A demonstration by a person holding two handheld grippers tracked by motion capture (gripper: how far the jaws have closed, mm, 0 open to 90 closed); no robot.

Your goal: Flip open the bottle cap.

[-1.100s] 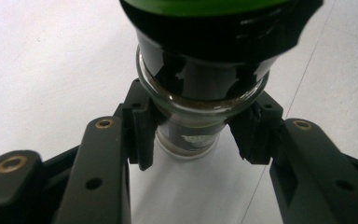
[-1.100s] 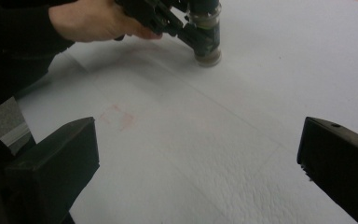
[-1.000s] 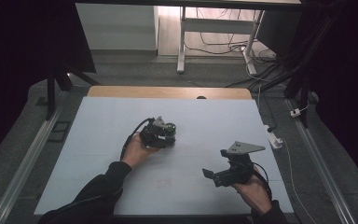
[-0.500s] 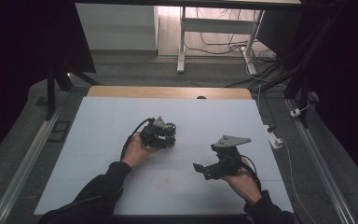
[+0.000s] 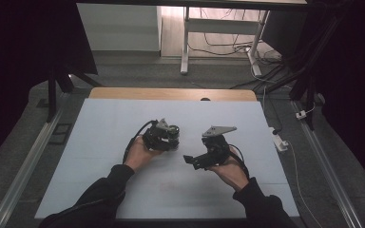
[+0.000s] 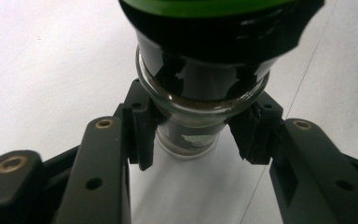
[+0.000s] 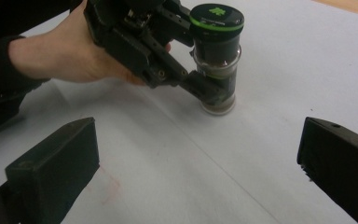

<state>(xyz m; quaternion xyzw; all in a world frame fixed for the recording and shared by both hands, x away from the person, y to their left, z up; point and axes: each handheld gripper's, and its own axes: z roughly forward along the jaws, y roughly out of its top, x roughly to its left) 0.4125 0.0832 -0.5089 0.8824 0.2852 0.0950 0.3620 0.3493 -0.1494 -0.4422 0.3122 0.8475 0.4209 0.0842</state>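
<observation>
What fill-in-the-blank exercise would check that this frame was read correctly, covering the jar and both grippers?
1. The left gripper is shut on a glass jar whose lid has a ____ rim.
2. The jar stands ____ on the white table.
3. The right gripper has its fingers wide ____, holding nothing.
4. Seen from the high view, the right gripper lies to the ____ of the jar.

Missing words: green; upright; open; right

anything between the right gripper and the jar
Nothing visible. In the right gripper view, bare table lies between the open right gripper and the jar. The left gripper holds the jar low on its body from the left of that view, leaving the near side and lid free.
</observation>
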